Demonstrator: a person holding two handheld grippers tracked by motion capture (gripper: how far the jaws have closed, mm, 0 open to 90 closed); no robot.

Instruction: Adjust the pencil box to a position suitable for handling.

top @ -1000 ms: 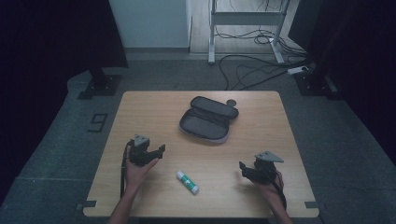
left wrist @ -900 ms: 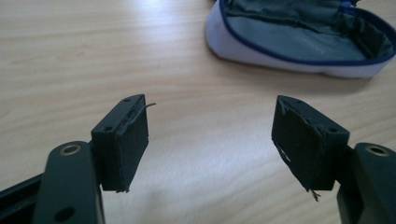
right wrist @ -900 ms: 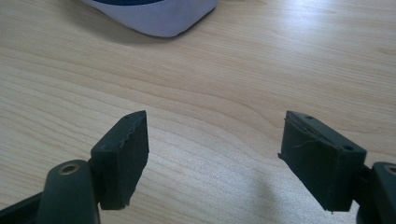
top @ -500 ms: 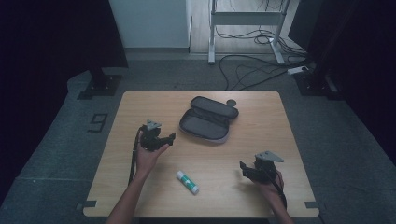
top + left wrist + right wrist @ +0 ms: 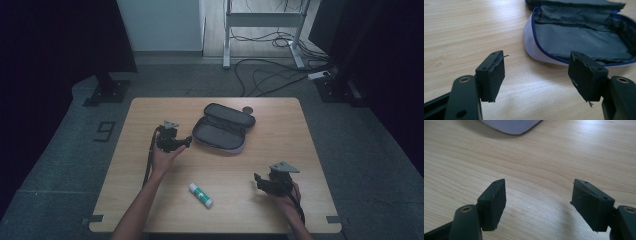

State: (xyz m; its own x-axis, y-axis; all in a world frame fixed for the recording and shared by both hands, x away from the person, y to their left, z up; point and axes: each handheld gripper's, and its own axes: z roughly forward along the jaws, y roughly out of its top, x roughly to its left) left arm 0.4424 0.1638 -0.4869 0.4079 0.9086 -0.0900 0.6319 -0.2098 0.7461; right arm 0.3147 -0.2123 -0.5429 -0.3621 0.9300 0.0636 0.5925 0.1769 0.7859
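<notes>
High view: left gripper (image 5: 186,142) at mid-frame, jaws spread and empty though lately narrowing, just beside open pencil case (image 5: 222,130). Glue stick (image 5: 200,194) untouched, lower centre of worktop (image 5: 300,125). Right gripper (image 5: 257,179) lower right, likewise parted, empty. Packing seemingly unstarted.

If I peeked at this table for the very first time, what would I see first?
Probably the open grey fabric pencil case with blue zipper edging, lying unzipped in the middle of the pale wooden table. The left gripper hovers right beside it with open, empty jaws. Nearer the front edge lies a small white glue stick with a green label, and the right gripper waits open near the front right.
</notes>
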